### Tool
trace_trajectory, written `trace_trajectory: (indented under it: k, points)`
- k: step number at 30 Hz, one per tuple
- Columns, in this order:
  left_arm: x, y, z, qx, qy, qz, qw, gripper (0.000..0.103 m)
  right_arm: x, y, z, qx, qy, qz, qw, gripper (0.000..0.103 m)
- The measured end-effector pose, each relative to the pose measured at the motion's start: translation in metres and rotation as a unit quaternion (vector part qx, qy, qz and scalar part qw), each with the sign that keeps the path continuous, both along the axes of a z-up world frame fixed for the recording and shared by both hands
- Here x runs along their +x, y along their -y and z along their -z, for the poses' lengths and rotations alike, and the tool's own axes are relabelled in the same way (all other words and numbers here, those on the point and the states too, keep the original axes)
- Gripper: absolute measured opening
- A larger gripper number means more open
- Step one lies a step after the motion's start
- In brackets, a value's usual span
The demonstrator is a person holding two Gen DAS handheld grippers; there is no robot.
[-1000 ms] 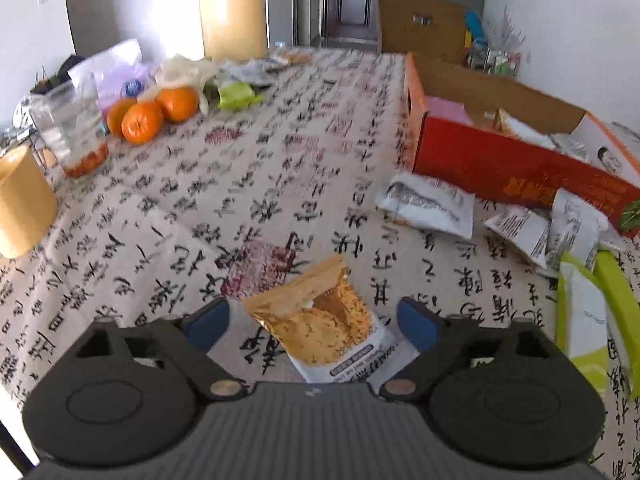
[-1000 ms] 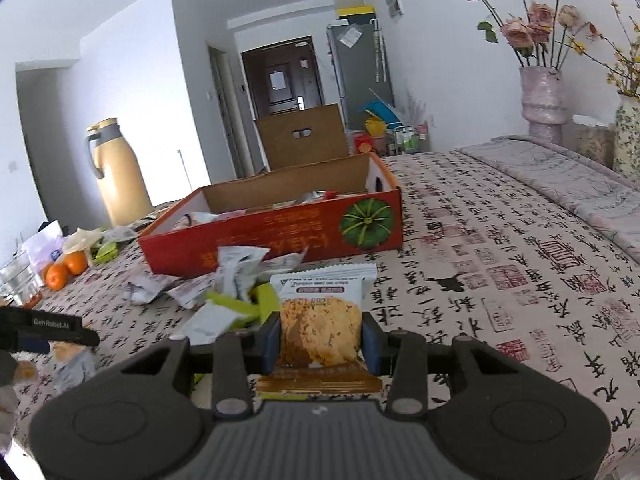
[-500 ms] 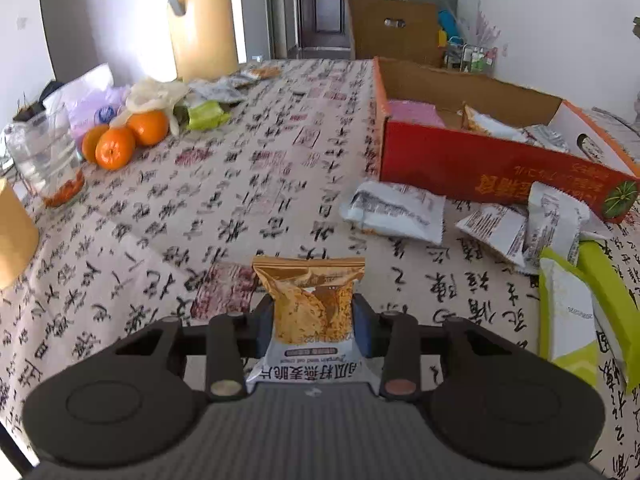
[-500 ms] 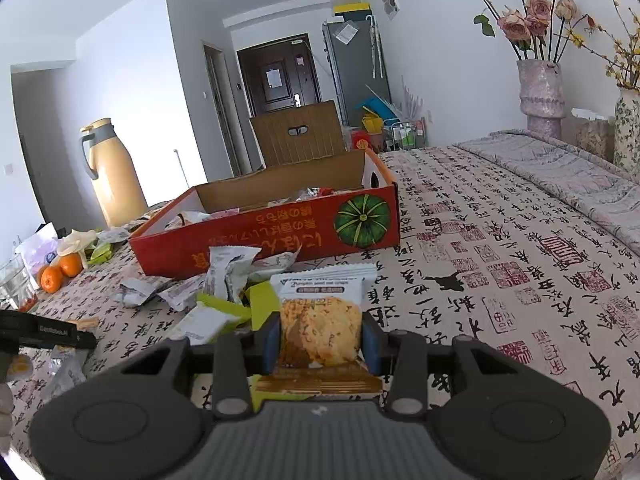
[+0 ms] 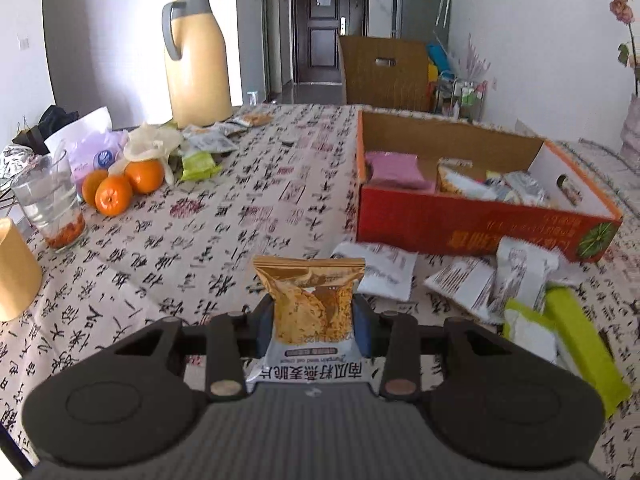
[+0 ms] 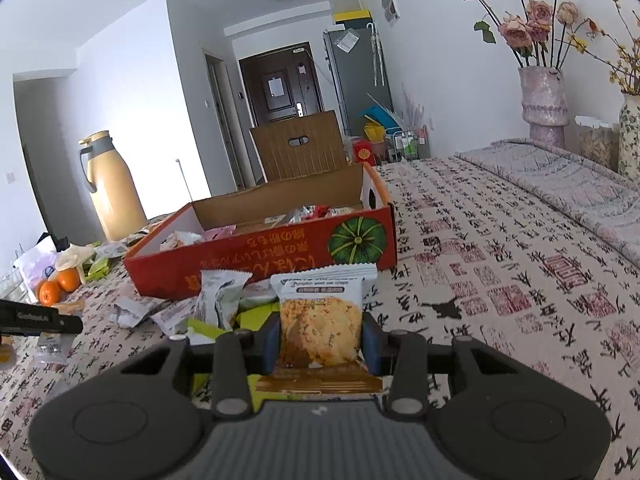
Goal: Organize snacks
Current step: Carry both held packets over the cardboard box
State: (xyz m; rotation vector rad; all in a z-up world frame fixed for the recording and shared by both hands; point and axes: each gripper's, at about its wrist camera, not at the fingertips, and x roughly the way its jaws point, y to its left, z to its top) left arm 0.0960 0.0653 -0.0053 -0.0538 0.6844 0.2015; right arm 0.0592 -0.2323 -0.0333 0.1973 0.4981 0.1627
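My left gripper (image 5: 313, 326) is shut on a gold and white oat-crisp snack packet (image 5: 310, 304) and holds it above the tablecloth. My right gripper (image 6: 321, 338) is shut on a white and gold oat-crisp snack packet (image 6: 322, 320), lifted off the table. The red cardboard box (image 5: 472, 226) with several snacks inside stands ahead to the right in the left wrist view; in the right wrist view the box (image 6: 256, 260) is just ahead. Loose white packets (image 5: 378, 274) and green packets (image 5: 572, 338) lie in front of the box. The left gripper's body (image 6: 38, 316) shows at the left edge of the right wrist view.
Oranges (image 5: 120, 188), a glass (image 5: 50, 204), a purple tissue pack (image 5: 94, 152) and a yellow thermos (image 5: 196, 60) stand at the left. More small packets (image 5: 212, 144) lie by the thermos. A yellow cup (image 5: 14, 268) is at the near left. Flower vases (image 6: 544, 96) stand at the right.
My left gripper closed on the gold packet that lay on the table and lifted it. My right gripper kept its packet and moved slightly nearer the box.
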Motion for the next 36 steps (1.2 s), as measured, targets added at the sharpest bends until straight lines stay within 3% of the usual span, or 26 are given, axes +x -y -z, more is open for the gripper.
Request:
trace_trajectory:
  k: [20,36]
  points:
    - [0.034,0.04,-0.045,0.0,0.056,0.048,0.9973,0.04,0.048,-0.003,-0.024,0.002,0.026,-0.013,1.0,0.04]
    - [0.12,0.06,-0.06,0.018,0.072,0.059,0.9955,0.04,0.141,-0.02,-0.046,-0.017,0.054,-0.026,0.998,0.04]
